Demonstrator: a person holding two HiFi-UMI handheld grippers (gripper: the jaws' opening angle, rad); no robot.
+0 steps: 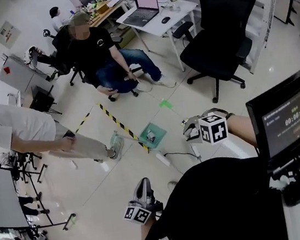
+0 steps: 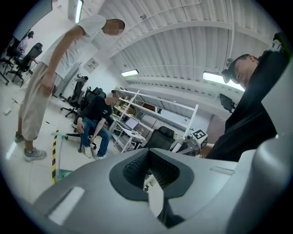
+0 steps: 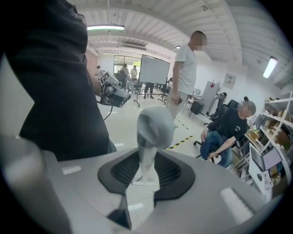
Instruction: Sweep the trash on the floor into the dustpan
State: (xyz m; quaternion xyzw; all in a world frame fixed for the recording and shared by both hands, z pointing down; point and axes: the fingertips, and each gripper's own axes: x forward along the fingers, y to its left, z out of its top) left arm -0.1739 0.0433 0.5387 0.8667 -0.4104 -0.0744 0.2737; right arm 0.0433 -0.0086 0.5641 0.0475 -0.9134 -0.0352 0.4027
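Dustpan [image 1: 155, 137]: green, on the pale floor [image 1: 93, 185], just beside the near end of a yellow-black tape [image 1: 118, 122] strip, ahead of both grippers.
Right gripper [image 3: 147, 164]: fingers [image 3: 121, 171] clamped on a grey-white, round-topped handle [image 3: 153, 128] standing upright between them.
Left gripper [image 2: 150, 172]: fingers [image 2: 135, 168] slightly apart, nothing between, floor showing through the gap.
Beyond the tape: seated person [image 1: 102, 57] in black; person in white [image 1: 24, 129] bending at the left.
Far side: black chair [image 1: 220, 29] beside a white surface [image 1: 182, 12] bearing an open laptop [image 1: 142, 8].
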